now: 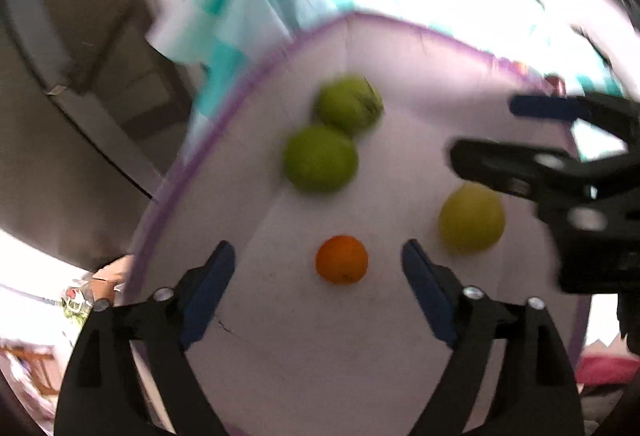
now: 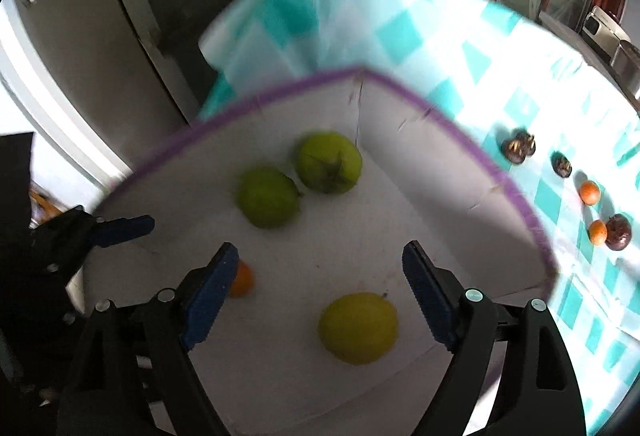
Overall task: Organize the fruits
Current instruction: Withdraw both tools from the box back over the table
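Left wrist view: left gripper (image 1: 318, 264) spread wide over the white box (image 1: 248, 108) floor, small orange (image 1: 341, 259) lying loose between the pads; two green fruits (image 1: 320, 159) touching toward the far corner.

Right wrist view: right gripper (image 2: 318, 268) likewise agape, gripping nothing, yellow-green fruit (image 2: 358, 328) resting free below; more fruit (image 2: 589, 192) outside on the checked tablecloth (image 2: 460, 48).
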The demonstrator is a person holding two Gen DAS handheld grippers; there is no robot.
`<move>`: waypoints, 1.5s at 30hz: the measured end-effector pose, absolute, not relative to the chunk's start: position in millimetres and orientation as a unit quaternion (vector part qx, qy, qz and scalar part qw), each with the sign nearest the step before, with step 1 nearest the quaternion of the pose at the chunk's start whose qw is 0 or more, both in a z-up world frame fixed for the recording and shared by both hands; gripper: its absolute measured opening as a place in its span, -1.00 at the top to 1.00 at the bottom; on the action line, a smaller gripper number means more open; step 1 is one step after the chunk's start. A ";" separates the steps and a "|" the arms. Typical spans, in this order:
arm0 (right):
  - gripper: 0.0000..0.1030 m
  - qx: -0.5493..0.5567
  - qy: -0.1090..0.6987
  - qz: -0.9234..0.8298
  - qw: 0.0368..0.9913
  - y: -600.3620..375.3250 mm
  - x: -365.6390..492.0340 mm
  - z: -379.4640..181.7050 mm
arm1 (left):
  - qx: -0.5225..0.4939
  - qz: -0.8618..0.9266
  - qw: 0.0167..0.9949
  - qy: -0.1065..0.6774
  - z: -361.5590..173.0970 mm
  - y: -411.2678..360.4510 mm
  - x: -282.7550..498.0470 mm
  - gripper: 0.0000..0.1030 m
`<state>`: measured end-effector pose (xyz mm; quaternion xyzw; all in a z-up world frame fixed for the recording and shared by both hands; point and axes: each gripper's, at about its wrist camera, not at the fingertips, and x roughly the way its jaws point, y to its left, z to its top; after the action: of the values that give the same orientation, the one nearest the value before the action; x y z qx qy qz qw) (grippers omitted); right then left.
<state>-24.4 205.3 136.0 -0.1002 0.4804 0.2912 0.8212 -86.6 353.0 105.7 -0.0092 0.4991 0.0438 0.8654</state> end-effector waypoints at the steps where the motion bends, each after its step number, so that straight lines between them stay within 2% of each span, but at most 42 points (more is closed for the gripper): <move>1: -0.59 -0.090 0.464 0.301 0.828 200.7 -24.7 143.6 | -0.011 0.056 0.873 0.485 115.6 349.4 -91.4 -0.76; 5: -0.70 -0.058 0.397 0.334 0.853 136.5 -37.1 179.4 | -0.010 0.136 0.906 0.400 168.9 302.6 -113.7 -0.97; 9: -0.70 -0.044 0.358 0.318 0.877 53.5 -38.7 210.6 | -0.021 0.150 0.924 0.351 208.9 238.2 -121.0 -0.97; 15: -0.70 -0.040 0.366 0.284 0.885 -63.5 -40.5 215.7 | -0.003 0.098 0.919 0.382 220.2 110.3 -115.4 -0.97; 22: -0.70 -0.053 0.369 0.238 0.897 -170.0 -60.9 198.4 | 0.036 0.009 0.903 0.427 203.7 4.1 -104.1 -0.97; 30: -0.70 -0.016 0.410 0.175 0.895 -252.0 -62.6 157.6 | 0.030 -0.042 0.876 0.480 156.9 -46.3 -72.4 -0.97; 38: -0.70 0.032 0.469 0.120 0.874 -271.8 -24.0 109.9 | 0.042 -0.078 0.859 0.505 110.2 -71.8 -19.9 -0.97; 45: -0.70 0.069 0.509 0.087 0.853 -248.6 62.0 78.9 | 0.012 -0.103 0.854 0.510 72.5 -59.6 47.8 -0.96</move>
<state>62.0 -248.6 78.9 0.0694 0.5091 0.0872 0.8534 47.8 -59.6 72.5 0.0121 0.5097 -0.1027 0.8541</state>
